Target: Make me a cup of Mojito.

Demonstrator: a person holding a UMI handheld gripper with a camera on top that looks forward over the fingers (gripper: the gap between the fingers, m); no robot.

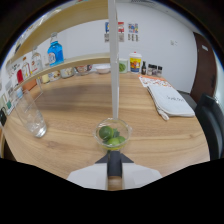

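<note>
From the gripper view, my gripper (114, 170) sits low over the wooden table (75, 145), and I cannot tell how my fingers are set, because only a dark wedge and a pale block show where they should be. Just ahead of them stands a small clear cup (113, 134) holding lime pieces (106, 133), green and yellow-green, resting on the table on its own. A long pale rod (114, 60) rises straight up out of the cup; I judge it is a muddler or stirrer set there to press the lime, which is why the cup is kept so close in front of me. Off to my left a tall empty glass (30, 116) waits, probably for the drink itself. A white cloth bag (169, 100) lies farther off to the right, with dark writing I cannot read. Beyond the table a shelf (75, 62) carries bottles, among them a blue-labelled bottle (55, 52) and a yellow canister (135, 62); their labels, and the posters (120, 31) on the wall, are illegible.
</note>
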